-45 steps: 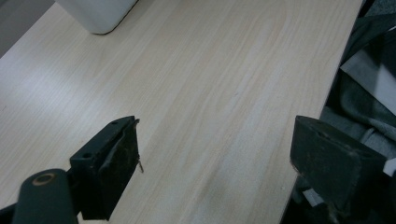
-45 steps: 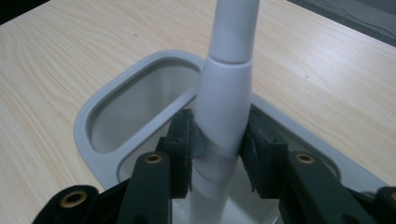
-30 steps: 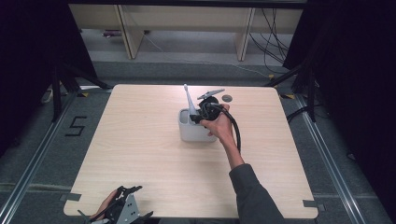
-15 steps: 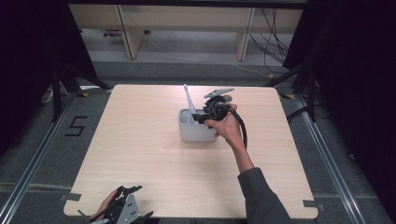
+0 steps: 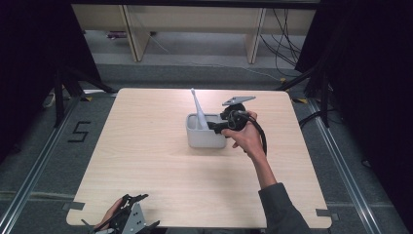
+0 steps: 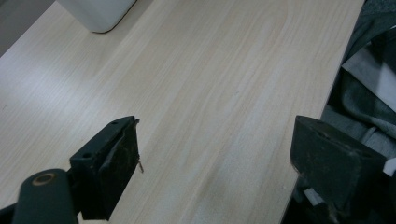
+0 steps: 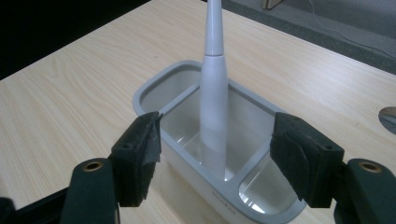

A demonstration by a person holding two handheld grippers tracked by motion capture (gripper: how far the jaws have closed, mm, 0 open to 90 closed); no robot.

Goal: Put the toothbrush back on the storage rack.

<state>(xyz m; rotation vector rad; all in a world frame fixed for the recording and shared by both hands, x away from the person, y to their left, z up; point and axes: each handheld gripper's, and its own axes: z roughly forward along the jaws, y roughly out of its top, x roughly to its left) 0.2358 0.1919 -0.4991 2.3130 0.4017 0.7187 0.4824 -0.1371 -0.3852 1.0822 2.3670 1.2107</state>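
The pale wood-grain tabletop [image 5: 160, 185], a broad square slab with a matte laminate sheen, lies just as it did a second ago, and so does the grey rounded-rectangle plastic holder [image 5: 206, 131] at its middle, a smooth, glossy tub with rounded corners and a raised rim, split inside by thin walls into compartments. What has changed is the right gripper [image 5: 214, 126]: a second back it sat over the holder's near right corner, and now the hand has drawn it a little to the right and up, off the tub's right end, and its jaws have just been opening, with nothing pressed between them. In the right gripper view the two black blocky jaws stand wide to either side of the holder [image 7: 187, 93], clear of the white slender plastic toothbrush-like stick [image 7: 213, 107]. That stick stands in the holder's middle compartment, smooth and tapering to a thin neck, leaning a touch left in the high view [image 5: 197, 108]. Down at the near-left corner the left gripper [image 5: 127, 214] has not budged; its worn, dusty black jaws [image 6: 219, 163] gape wide over bare wood.
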